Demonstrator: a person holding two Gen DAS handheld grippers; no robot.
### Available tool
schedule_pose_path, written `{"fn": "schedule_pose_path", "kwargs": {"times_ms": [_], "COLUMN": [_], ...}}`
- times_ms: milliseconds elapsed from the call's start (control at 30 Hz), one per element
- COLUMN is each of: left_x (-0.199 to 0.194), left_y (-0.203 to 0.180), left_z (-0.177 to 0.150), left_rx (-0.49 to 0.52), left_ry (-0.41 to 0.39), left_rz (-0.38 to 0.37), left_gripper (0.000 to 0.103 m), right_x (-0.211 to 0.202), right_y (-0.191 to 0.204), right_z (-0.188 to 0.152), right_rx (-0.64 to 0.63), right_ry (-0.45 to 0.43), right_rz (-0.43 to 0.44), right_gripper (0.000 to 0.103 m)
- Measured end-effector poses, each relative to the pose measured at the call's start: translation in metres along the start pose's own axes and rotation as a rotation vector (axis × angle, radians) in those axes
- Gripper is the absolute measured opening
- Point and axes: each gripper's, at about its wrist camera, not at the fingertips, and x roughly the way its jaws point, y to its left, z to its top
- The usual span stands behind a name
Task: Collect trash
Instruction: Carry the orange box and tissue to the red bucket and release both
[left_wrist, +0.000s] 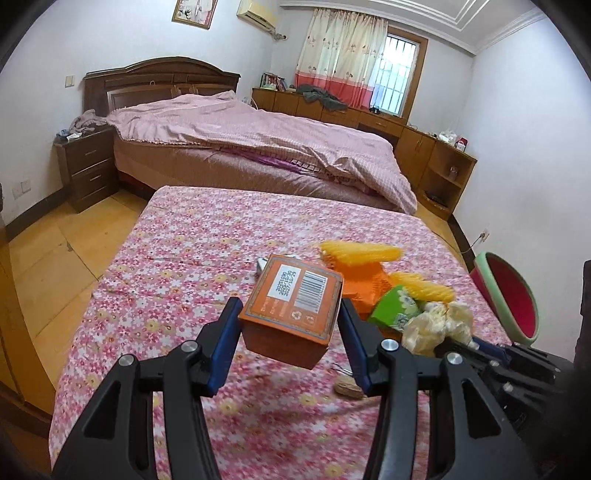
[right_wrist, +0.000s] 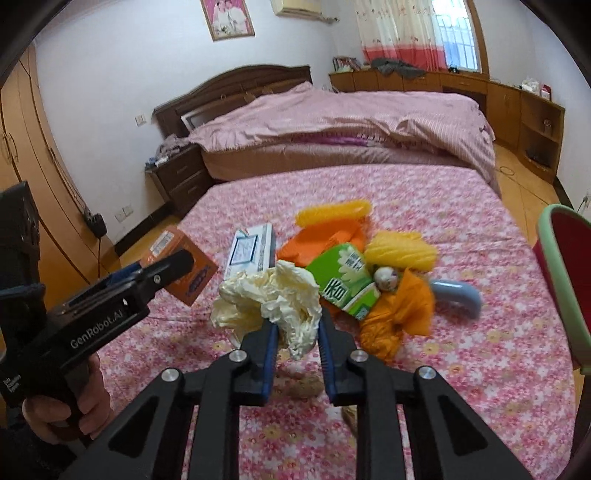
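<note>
left hand-held gripper clamping orange box, above floral tablecloth

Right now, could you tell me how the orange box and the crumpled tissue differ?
The orange box is rigid, flat-sided and printed with a barcode; the tissue is a soft, plain cream wad. The box sits in the left hand-held gripper, the tissue in the right hand-held gripper. Both are lifted off the floral cloth.
</note>
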Motion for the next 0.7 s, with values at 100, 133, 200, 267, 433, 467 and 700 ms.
{"fn": "schedule_pose_path", "kwargs": {"times_ms": [100, 133, 200, 267, 433, 467, 700], "left_x": [-0.011, -0.013, -0.015, -0.017, -0.016, -0.015, -0.005], "left_y": [-0.01, -0.014, -0.022, -0.032, -0.059, -0.066, -0.114], "left_z": [0.001, 0.003, 0.005, 0.008, 0.019, 0.021, 0.036], "left_rx": [0.01, 0.01, 0.011, 0.015, 0.028, 0.032, 0.062], "left_ry": [-0.014, -0.013, -0.004, 0.006, 0.032, 0.036, 0.061], "left_rz": [-0.005, -0.012, -0.036, -0.066, -0.124, -0.132, -0.209], "left_gripper": [0.053, 0.053, 0.053, 0.053, 0.053, 0.053, 0.053], "right_x": [-0.017, -0.023, -0.034, -0.048, -0.076, -0.081, -0.117], "right_y": [-0.009, -0.013, -0.023, -0.034, -0.06, -0.066, -0.12], "right_z": [0.002, 0.002, 0.004, 0.007, 0.013, 0.014, 0.019], "right_rx": [0.024, 0.034, 0.058, 0.077, 0.108, 0.114, 0.206], "right_ry": [-0.037, -0.048, -0.067, -0.091, -0.145, -0.154, -0.204], "right_rz": [-0.011, -0.014, -0.024, -0.04, -0.081, -0.092, -0.175], "right_gripper": [0.023, 0.023, 0.023, 0.023, 0.023, 0.023, 0.023]}}
